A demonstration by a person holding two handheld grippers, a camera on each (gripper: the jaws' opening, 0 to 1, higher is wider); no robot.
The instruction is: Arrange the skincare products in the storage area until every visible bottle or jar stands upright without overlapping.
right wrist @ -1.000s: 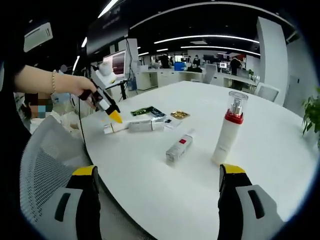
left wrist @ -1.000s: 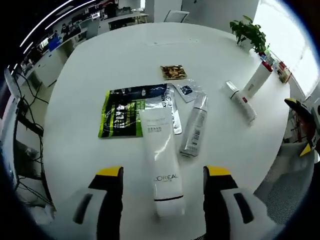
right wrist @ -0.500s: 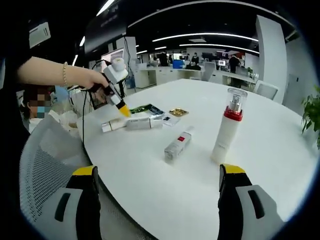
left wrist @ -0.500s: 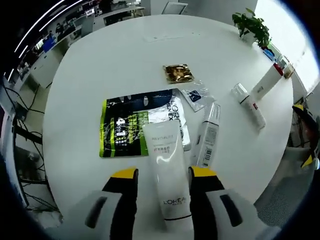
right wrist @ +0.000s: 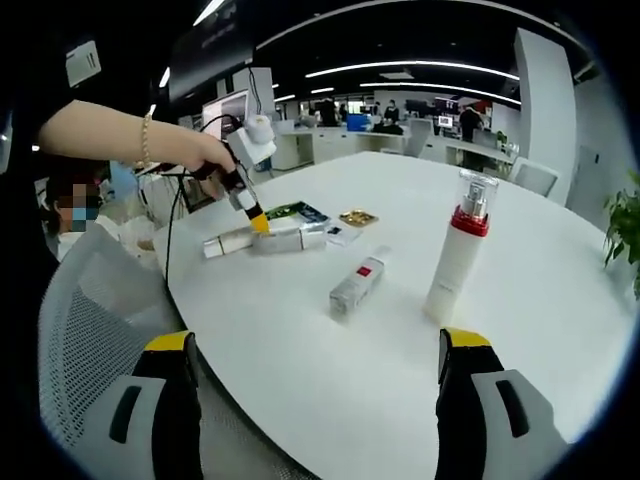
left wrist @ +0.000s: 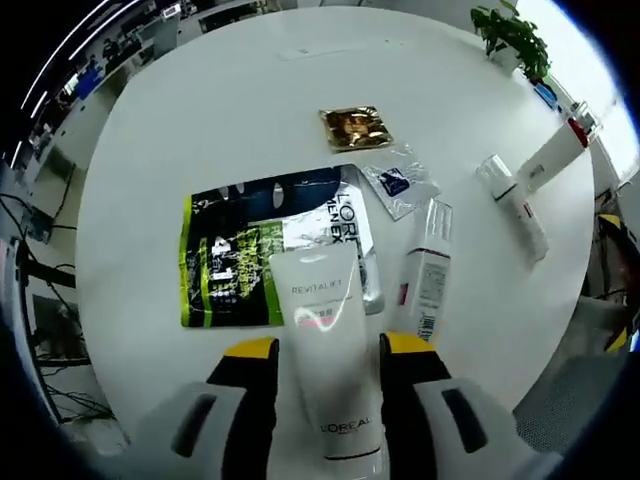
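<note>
Left tongs [left wrist: 322, 347] clamping white tube [left wrist: 325, 340] near table [left wrist: 200, 120] edge, right tongs [right wrist: 315, 345] wide open, empty

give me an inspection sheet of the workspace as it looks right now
surface: round white table
job's things: white L'Oreal tube lying flat between the left gripper's jaws; silver pump bottle lying; small red-label bottle lying; red-collared pump bottle upright
clutter: green-black sachet, gold sachet, clear sachet
grippers: left gripper straddling the tube, contact unclear; right gripper open, empty
cables: bundles on the floor
surroundings: potted plant, mesh chair
</note>
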